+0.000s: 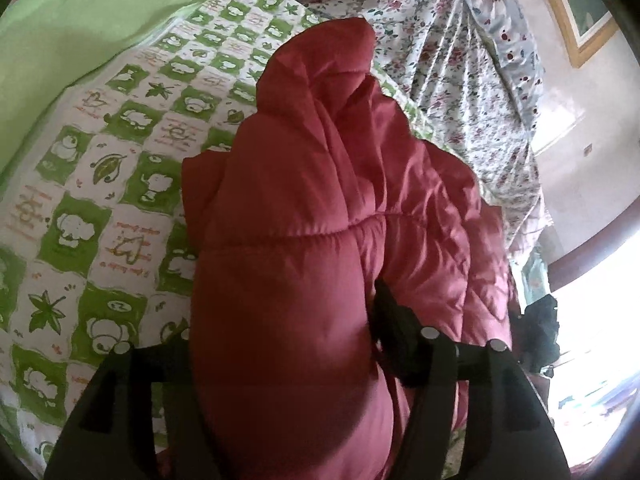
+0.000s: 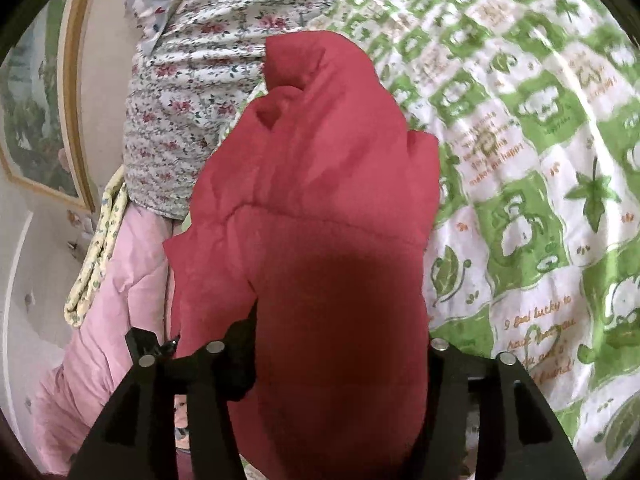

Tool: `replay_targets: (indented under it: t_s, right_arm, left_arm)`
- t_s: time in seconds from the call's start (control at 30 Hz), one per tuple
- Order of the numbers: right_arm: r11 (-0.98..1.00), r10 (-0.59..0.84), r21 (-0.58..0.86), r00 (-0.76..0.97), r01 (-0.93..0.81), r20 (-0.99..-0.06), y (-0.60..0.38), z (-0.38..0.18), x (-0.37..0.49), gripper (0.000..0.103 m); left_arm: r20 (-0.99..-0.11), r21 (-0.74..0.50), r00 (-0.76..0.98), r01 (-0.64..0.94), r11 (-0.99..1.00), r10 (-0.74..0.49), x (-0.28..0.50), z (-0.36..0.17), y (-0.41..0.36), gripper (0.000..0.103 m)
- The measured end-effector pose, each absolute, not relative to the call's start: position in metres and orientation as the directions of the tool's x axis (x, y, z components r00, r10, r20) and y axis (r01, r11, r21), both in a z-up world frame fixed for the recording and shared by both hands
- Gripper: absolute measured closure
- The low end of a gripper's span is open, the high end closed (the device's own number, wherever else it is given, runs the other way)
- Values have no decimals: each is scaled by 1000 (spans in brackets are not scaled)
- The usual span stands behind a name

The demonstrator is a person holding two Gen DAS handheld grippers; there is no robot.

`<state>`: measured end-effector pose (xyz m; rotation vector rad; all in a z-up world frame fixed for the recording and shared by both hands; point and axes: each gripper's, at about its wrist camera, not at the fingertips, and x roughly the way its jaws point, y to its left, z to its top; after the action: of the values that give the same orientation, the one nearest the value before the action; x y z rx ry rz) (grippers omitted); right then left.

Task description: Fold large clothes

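Note:
A puffy red quilted jacket [image 1: 320, 184] lies bunched on the bed and fills the middle of both wrist views. My left gripper [image 1: 280, 320] has a thick fold of it between its black fingers [image 1: 386, 312]; the padding bulges against both pads and hides the left fingertip. My right gripper [image 2: 344, 320] holds another thick fold of the same jacket [image 2: 320, 168], which covers its right fingertip. The far end of the jacket rests on the green and white cartoon bedspread [image 1: 100, 184].
The bedspread [image 2: 540, 200] covers the bed. A floral quilt [image 1: 460, 60] is piled at the far end, with a light green pillow [image 1: 72, 40] beside it. A pink quilt [image 2: 120, 280] lies at the bed's edge. A framed picture [image 2: 36, 120] hangs on the wall.

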<state>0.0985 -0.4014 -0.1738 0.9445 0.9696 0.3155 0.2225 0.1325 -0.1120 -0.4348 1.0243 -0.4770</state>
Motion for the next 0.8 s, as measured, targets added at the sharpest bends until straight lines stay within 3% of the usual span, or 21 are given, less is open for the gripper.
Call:
replay_targets:
  t_s: [0.33, 0.5, 0.63, 0.8]
  right_arm:
    - [592, 585, 783, 566, 193, -581, -398, -175, 95, 40]
    - [599, 573, 776, 571, 198, -588, -396, -174, 95, 38]
    - [604, 566, 771, 572, 202, -593, -395, -174, 94, 37]
    - [630, 538, 747, 575, 213, -617, -395, -164, 92, 29]
  left_arm:
    - [-729, -374, 561, 154, 915, -392, 201, -79, 129, 24]
    - [-726, -314, 619, 91, 945, -300, 191, -61, 148, 24]
    - [-689, -387, 633, 91, 918, -353, 183, -49, 168, 24]
    - [-669, -356, 640, 169, 919, -377, 167, -27, 143, 24]
